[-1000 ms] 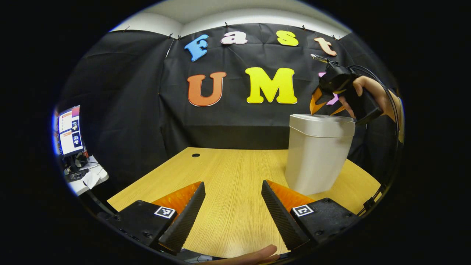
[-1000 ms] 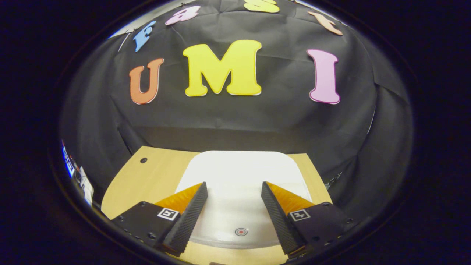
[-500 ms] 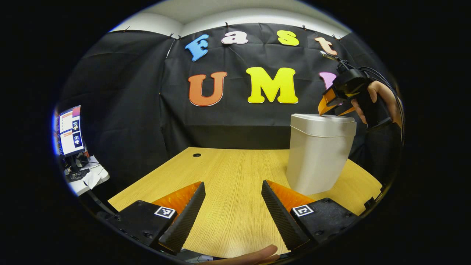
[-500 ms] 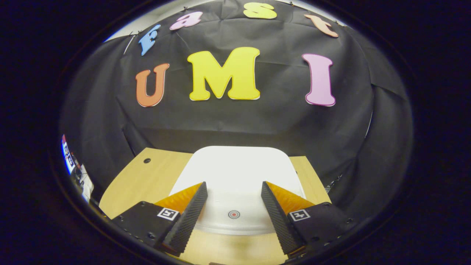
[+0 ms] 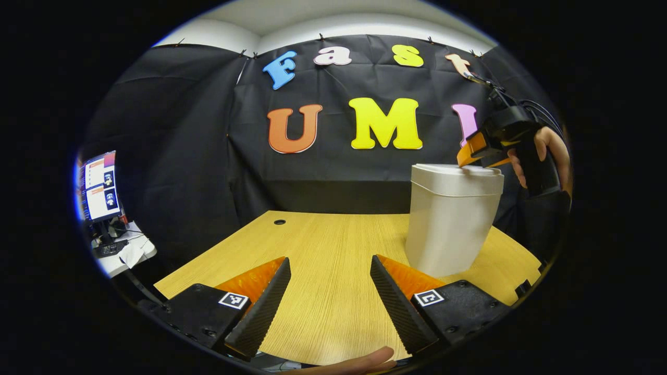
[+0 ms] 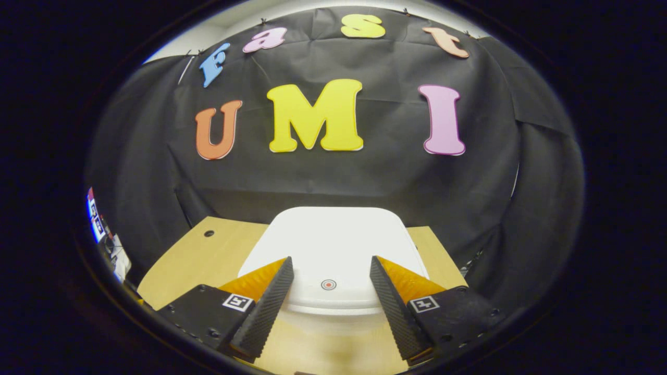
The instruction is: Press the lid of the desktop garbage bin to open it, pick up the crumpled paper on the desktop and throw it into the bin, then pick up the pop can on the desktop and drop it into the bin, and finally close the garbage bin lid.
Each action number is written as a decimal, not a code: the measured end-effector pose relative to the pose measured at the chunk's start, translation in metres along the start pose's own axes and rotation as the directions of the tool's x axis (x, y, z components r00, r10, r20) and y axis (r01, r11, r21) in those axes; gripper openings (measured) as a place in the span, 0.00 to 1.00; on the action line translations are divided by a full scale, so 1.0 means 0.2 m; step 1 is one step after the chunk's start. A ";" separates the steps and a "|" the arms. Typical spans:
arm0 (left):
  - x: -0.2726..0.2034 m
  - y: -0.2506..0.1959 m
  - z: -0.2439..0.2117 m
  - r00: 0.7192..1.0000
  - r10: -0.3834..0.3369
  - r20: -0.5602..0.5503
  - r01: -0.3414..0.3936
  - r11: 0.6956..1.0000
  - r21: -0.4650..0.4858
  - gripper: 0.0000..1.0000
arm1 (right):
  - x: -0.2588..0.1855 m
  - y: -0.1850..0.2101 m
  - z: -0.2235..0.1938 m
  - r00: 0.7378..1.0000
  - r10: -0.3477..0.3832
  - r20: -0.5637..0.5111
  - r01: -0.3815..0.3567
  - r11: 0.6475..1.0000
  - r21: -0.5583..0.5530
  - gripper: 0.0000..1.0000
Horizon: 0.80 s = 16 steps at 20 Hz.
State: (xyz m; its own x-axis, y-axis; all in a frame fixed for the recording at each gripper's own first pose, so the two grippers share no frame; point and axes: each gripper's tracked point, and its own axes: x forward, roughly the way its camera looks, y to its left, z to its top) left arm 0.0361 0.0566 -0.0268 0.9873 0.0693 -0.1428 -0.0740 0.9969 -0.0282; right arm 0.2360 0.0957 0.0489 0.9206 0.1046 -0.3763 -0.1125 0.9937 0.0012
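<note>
Right gripper view: spread, empty fingers (image 6: 387, 297) hover over the closed bin lid (image 6: 333, 234); press its 6 o'clock red dot (image 6: 328, 284) squarely.

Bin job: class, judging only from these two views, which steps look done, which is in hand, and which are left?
Done: nothing can be confirmed; the lid is shut on the bin. In hand: the right gripper, jaws open, sits at the lid's near edge by its red dot, placed to press. The left gripper waits open over the desk. Left, it seems: paper, can, closing.
</note>
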 end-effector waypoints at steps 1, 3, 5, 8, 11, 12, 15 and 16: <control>0.00 0.00 0.01 1.000 -0.004 0.005 0.004 1.000 -0.003 0.99 | 0.00 0.00 -0.01 1.000 -0.001 0.019 0.001 1.000 -0.002 0.93; -0.01 0.02 0.02 1.000 0.006 0.009 -0.006 1.000 -0.005 0.99 | -0.01 0.00 -0.02 0.998 -0.001 0.060 0.002 1.000 -0.016 0.97; 0.00 0.03 0.00 1.000 0.009 0.003 -0.009 1.000 -0.008 0.99 | -0.02 0.01 -0.03 0.994 0.011 0.110 -0.009 1.000 -0.017 0.97; 0.01 0.04 -0.01 1.000 0.017 -0.009 -0.017 1.000 -0.002 0.99 | -0.01 0.01 -0.04 0.975 0.017 0.220 -0.010 0.999 -0.033 0.95; 0.01 0.03 -0.01 1.000 0.019 -0.009 -0.019 1.000 0.006 0.99 | 0.00 0.01 -0.07 0.963 0.019 0.267 -0.008 0.999 -0.042 0.98; 0.02 0.02 -0.01 1.000 0.016 -0.011 -0.016 1.000 0.007 0.99 | 0.00 0.01 -0.07 0.962 0.020 0.274 -0.010 0.999 -0.037 0.98; 0.01 0.00 -0.02 1.000 0.007 -0.010 -0.007 1.000 0.017 0.99 | 0.01 0.01 -0.07 0.955 0.020 0.297 -0.005 0.999 -0.052 0.98; 0.01 -0.01 -0.01 1.000 0.004 -0.009 -0.004 1.000 0.020 0.99 | 0.01 0.02 -0.08 0.958 0.020 0.284 0.000 0.998 -0.069 0.96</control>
State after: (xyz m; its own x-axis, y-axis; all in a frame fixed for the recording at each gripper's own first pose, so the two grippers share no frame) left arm 0.0374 0.0554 -0.0300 0.9856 0.0733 -0.1523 -0.0754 0.9971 -0.0079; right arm 0.2306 0.0987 0.0337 0.9865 0.1315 -0.0971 -0.1379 0.9885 -0.0625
